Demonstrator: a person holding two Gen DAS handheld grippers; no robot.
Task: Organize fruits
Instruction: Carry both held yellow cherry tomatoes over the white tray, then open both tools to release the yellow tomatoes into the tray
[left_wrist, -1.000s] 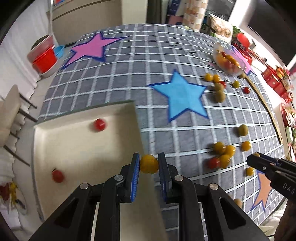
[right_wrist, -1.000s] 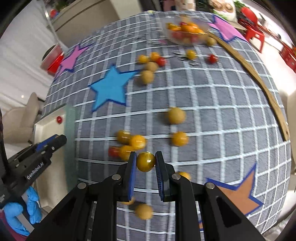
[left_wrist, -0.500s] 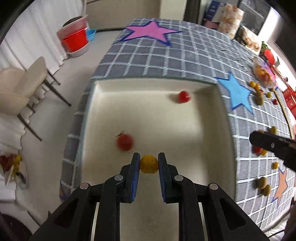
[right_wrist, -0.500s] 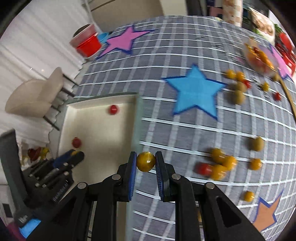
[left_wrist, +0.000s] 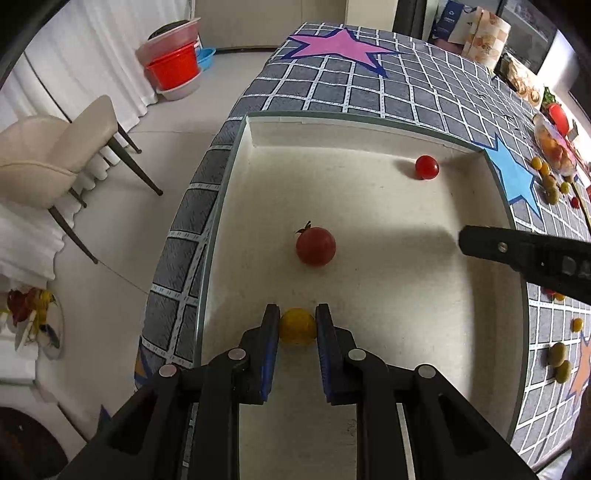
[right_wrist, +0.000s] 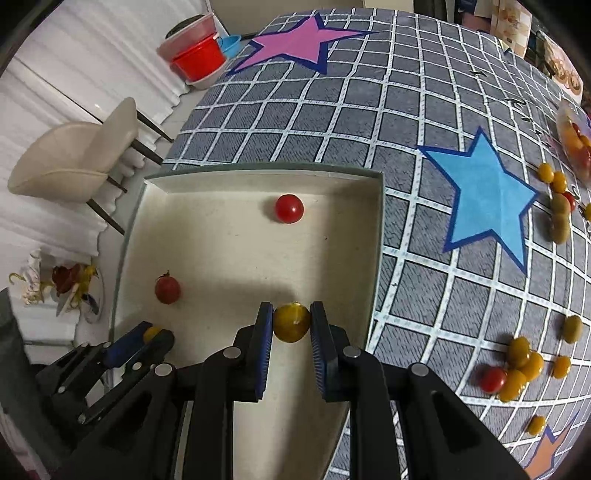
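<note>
Both tongs carry fruit over the cream tray (left_wrist: 229, 206). The left tongs (left_wrist: 297, 326) are clamped on a yellow tomato (left_wrist: 297, 325), pointing steeply down at the tray's near-left part, close to its left wall. The right tongs (right_wrist: 291, 322) pinch a darker yellow tomato (right_wrist: 291, 322) and hang over the tray's right side, just inside the right wall (right_wrist: 376, 251). Neither fruit seems to touch the tray floor, though the gap is hard to judge from these views.

Two red tomatoes already lie in the tray: a stemmed one (left_wrist: 316, 246) directly ahead of the left tongs, and a smaller one (left_wrist: 427, 167) near the far right corner. More loose fruit (right_wrist: 517, 365) sits on the checked cloth of the bench, well to the right.

What matters next is that each fruit has bare tray floor straight beneath it, so letting go should need only a short drop. The left fruit may roll toward the stemmed red one.
</note>
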